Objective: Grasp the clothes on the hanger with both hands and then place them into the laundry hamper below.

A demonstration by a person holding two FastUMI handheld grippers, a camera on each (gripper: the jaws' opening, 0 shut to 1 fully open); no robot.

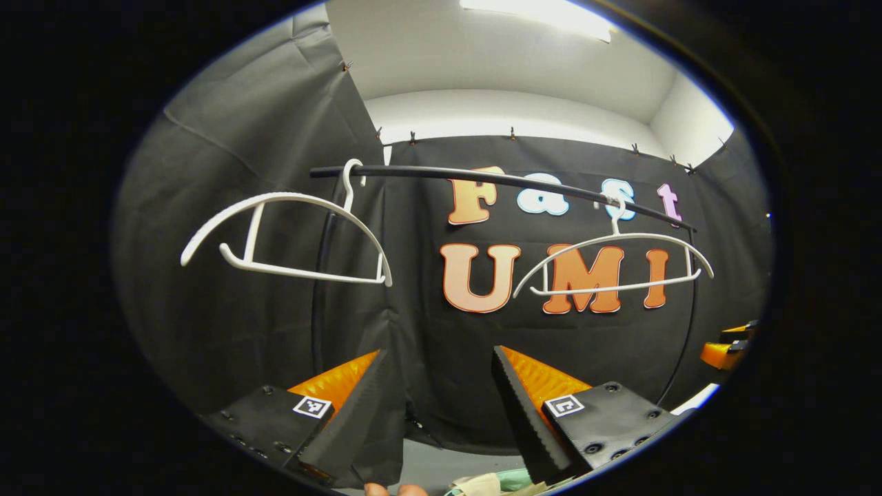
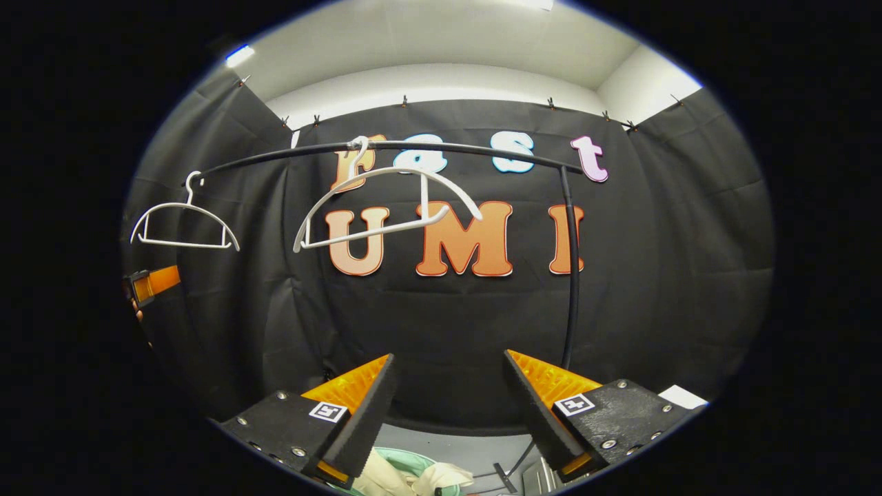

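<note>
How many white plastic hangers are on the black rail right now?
2, both bare. In the left gripper view, one white plastic hanger hangs near the black rail's left end, the other white hanger toward its right end.

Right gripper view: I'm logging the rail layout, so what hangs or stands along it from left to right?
Small white hanger → tilted white hanger → rail's upright post.

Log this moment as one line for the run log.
white plastic hangers: both bare on black rail | left hand-held gripper: open | right hand-held gripper: open | pale clothes: below
</note>
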